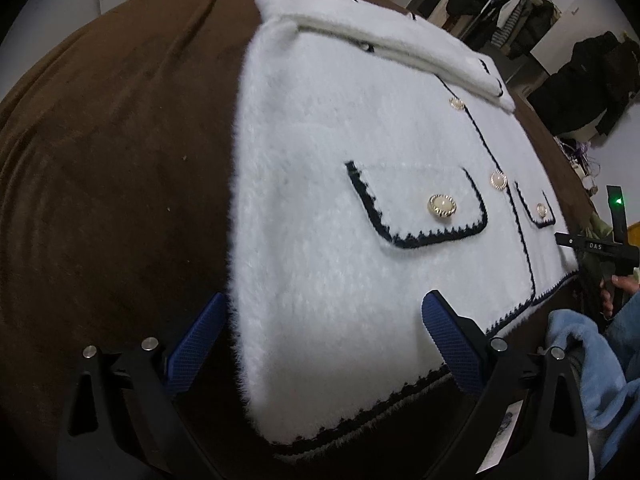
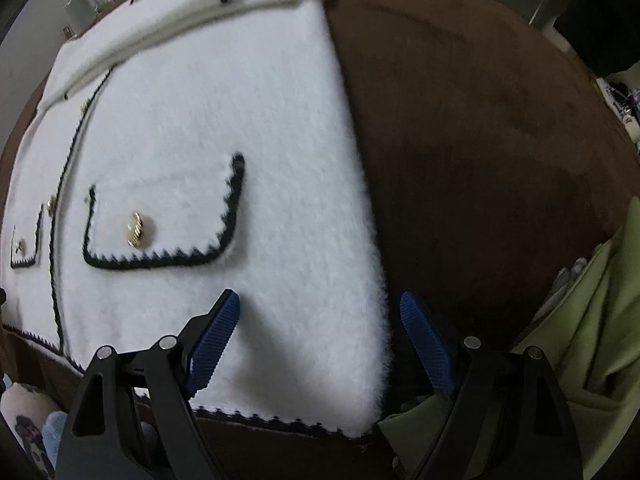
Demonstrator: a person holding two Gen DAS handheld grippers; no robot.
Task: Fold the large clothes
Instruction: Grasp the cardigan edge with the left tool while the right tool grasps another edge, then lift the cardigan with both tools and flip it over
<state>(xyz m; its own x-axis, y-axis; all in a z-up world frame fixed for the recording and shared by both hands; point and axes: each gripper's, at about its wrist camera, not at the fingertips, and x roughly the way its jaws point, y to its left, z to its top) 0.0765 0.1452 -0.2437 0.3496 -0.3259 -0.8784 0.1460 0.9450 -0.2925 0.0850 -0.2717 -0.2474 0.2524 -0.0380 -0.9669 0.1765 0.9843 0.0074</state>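
The white fuzzy jacket (image 1: 360, 208) lies flat, front up, on the brown cover (image 1: 112, 184), sides folded in. Both grippers, left (image 1: 324, 344) and right (image 2: 320, 344), hover with jaws spread and empty over the jacket's two hem corners. It looks thick, soft and floppy; pinching each corner deeply at the hem should hold best.

dim indoor light, strong fisheye bending at the edges, right wrist view slightly motion-blurred.

The right gripper (image 2: 320, 330) hangs wide open over the near right corner of a fuzzy white cardigan (image 2: 224, 128). It lies flat on a brown blanket (image 2: 480, 140), olive cloth (image 2: 592, 340) beside.
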